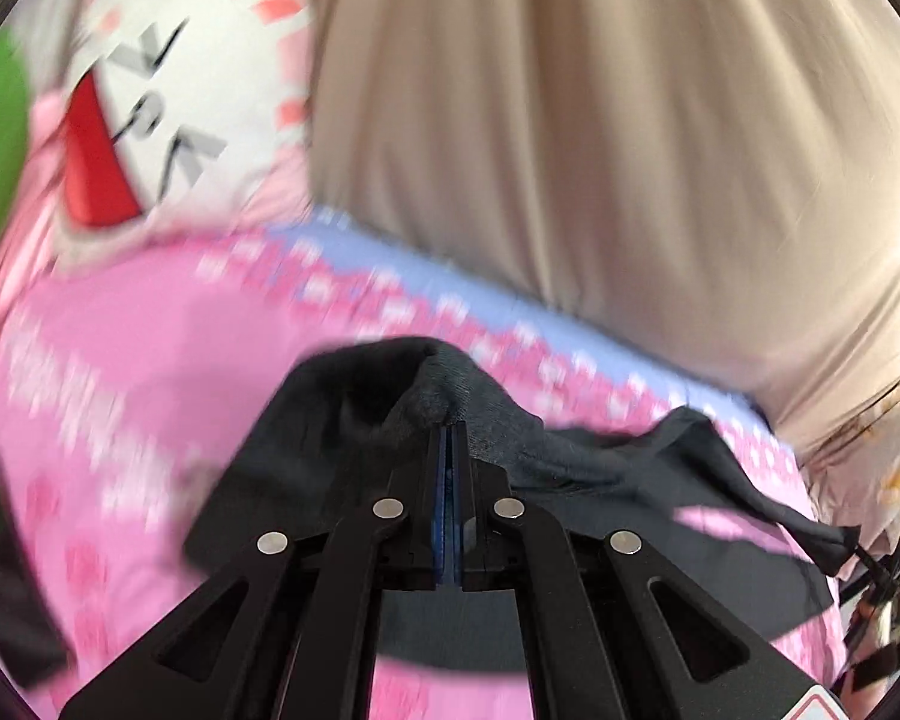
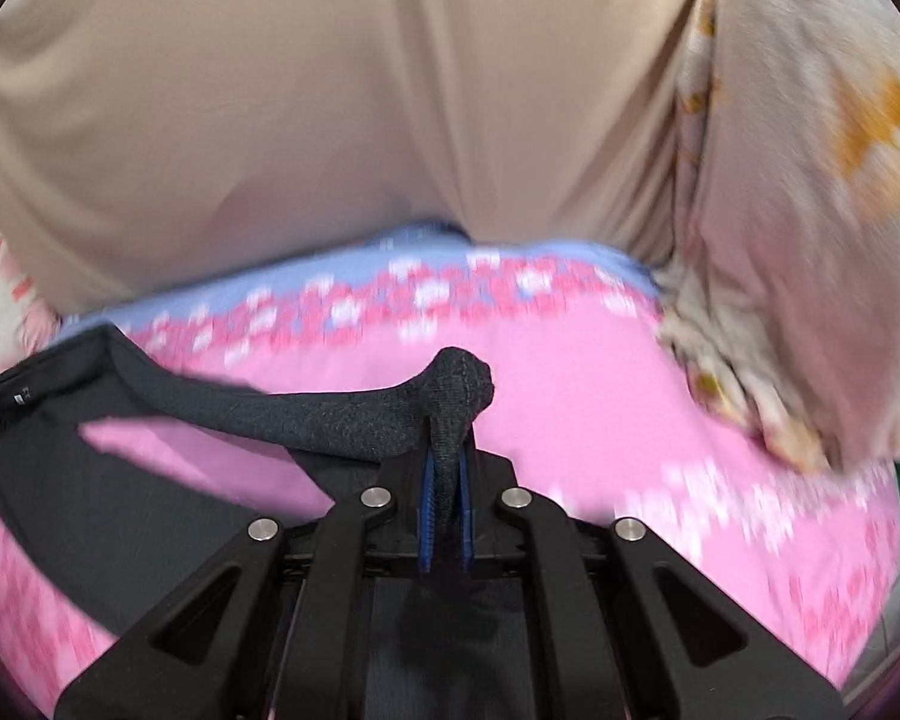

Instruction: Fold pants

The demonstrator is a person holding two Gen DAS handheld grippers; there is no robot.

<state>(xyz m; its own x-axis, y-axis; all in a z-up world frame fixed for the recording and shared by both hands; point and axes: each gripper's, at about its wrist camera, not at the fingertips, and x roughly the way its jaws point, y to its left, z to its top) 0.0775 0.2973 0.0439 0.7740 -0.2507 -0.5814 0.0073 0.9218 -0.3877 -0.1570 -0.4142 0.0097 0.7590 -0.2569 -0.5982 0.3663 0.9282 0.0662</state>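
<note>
Gripping the dark pants (image 1: 390,420) at both ends, your left gripper (image 1: 449,438) and right gripper (image 2: 447,468) had their fingers clamped on fabric, the garment hanging over the pink bedsheet (image 2: 600,408).

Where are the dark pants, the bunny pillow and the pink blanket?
dark pants (image 2: 330,414), right wrist view, on the raised fabric band.
bunny pillow (image 1: 168,90), left wrist view, on its white face.
pink blanket (image 2: 570,396), right wrist view, on a bare pink patch.
</note>
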